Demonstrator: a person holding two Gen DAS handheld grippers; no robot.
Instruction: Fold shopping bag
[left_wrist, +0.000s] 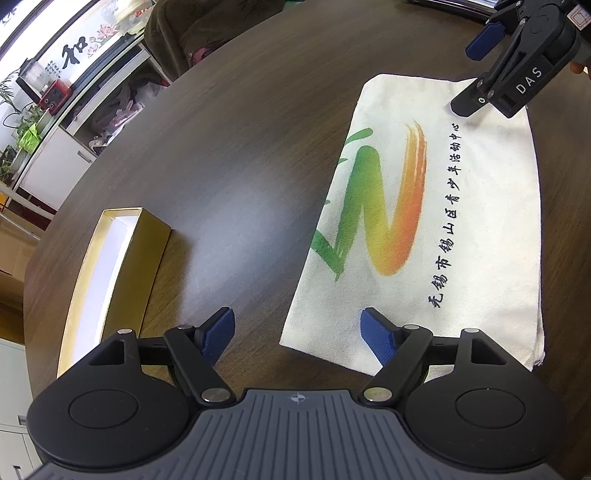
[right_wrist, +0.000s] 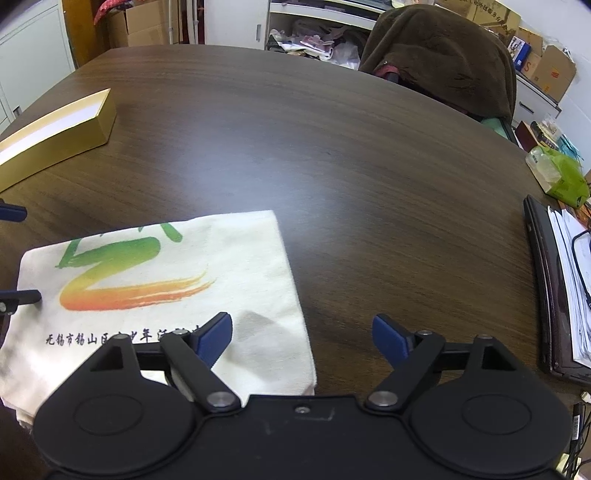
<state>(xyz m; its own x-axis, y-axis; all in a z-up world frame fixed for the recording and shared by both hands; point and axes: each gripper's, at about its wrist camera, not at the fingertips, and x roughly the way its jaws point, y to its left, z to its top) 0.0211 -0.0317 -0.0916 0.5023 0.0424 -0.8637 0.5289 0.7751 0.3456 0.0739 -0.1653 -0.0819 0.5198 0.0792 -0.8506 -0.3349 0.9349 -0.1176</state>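
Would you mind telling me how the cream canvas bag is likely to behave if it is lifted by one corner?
The canvas bag lies flat and thin on the table, so it would probably droop and swing, not stay stiff. Its woven surface looks matte, so it likely grips well. It appears light and not fragile.

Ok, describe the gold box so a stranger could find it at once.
Start at the dark wood table. Left of the cream shopping bag with its green and orange logo lies a long, shallow gold box. It is open-topped with a white inside, the only box on the tabletop.
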